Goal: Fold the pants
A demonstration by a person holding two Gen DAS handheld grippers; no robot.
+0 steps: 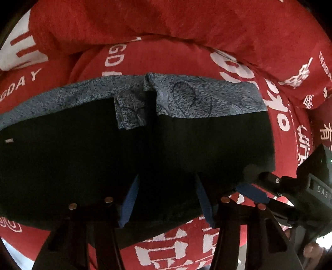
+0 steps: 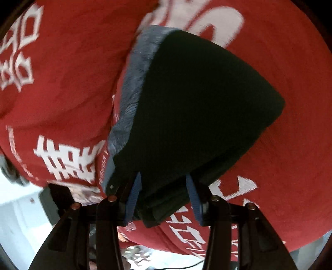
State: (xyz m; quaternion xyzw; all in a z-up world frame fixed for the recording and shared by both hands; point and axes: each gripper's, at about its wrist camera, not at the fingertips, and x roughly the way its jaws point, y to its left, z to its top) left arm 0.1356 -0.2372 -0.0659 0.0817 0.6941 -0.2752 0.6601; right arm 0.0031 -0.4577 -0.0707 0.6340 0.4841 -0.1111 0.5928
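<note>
The pants [image 1: 132,153] are black with a blue patterned lining band [image 1: 199,97] along the far edge. They lie folded across a red blanket. My left gripper [image 1: 166,199] is over their near edge, its blue pads [image 1: 129,203] spread wide with black cloth between them. My right gripper [image 2: 164,197] straddles the near corner of the folded pants [image 2: 199,108], its pads [image 2: 133,199] apart around the layered edge. The right gripper also shows in the left wrist view [image 1: 255,192] at the pants' right corner.
A red blanket with white lettering [image 1: 166,58] covers the bed, bunched into a ridge at the back [image 1: 145,18]. It also fills the right wrist view [image 2: 62,83]. A pale floor [image 2: 18,218] shows below the bed edge.
</note>
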